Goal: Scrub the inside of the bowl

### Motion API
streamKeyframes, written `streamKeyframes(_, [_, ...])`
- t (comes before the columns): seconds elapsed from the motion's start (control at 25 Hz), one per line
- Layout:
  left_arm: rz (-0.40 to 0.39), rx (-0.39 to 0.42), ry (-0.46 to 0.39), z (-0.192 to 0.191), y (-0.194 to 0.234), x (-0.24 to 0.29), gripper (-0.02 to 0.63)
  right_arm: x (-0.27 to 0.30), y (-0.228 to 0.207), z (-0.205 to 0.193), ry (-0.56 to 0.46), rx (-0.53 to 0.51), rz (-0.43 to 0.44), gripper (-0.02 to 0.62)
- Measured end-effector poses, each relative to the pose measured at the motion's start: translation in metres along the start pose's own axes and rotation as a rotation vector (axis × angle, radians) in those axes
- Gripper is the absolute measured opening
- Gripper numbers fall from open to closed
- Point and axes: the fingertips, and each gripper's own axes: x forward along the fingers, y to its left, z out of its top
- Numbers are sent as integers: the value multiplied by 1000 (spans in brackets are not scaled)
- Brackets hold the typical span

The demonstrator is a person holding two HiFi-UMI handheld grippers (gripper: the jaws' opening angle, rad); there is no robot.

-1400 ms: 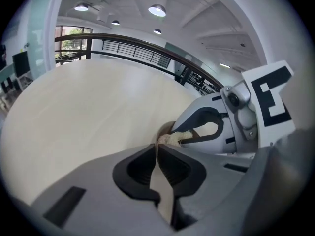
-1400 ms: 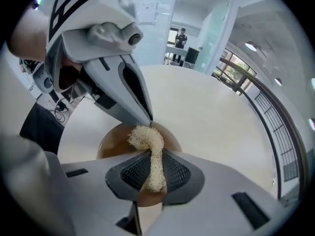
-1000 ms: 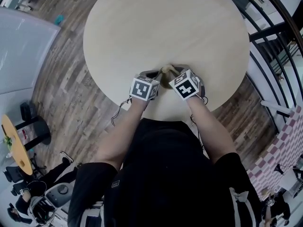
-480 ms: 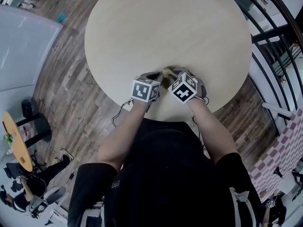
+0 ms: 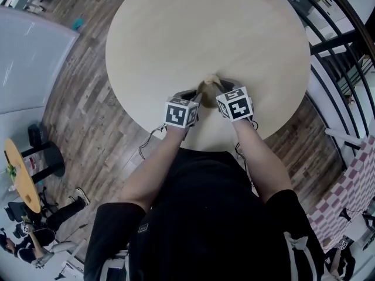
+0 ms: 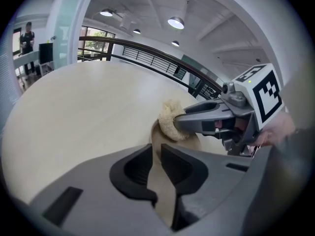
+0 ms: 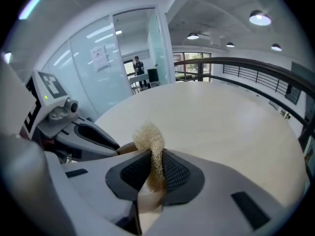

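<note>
1. A round, pale wood-grain table (image 5: 176, 28) fills the head view. All the work sits close to its near edge, just in front of the person.
2. The left hand-held grey gripper (image 6: 156, 156) has its 2 jaws closed narrowly on the bowl's wall, one jaw inside and one outside, pinning it in place.
3. The right hand-held grey gripper (image 7: 156, 166) has its 2 jaws pinched onto the scrubber. It reaches in from the opposite side, so the grippers meet nose to nose over the bowl.
4. The small, tan, thin-walled bowl (image 6: 160, 188) stands on the table between the grippers and is mostly hidden by them in the head view. It looks light and stiff, so it would likely skate or tip under scrubbing without that rim hold. The rim is the sensible place to grip, on the side away from the scrubber. Its material is unclear, so I would not squeeze hard.
5. The pale, fibrous, loofah-like scrubber (image 7: 149, 134) bulges above the right jaws, and its free end is at the bowl's mouth. It looks soft, springy and easily crushed, so a grip low on it leaves more fibre to work the inner wall.
</note>
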Motion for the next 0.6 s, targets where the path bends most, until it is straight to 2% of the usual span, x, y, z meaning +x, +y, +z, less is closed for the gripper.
streamKeyframes(0.16, [8,10,-10,6,-1,1,57,-15,-7,10,-50,42,12,72])
streamKeyframes(0.36, [62,125,-9,8,-4,-4,58,-32,-10,14,-83,48,25,72])
streamKeyframes(0.6, [98,162,-42,13,-3,-9,63,-44,-10,7,-100,49,48,72])
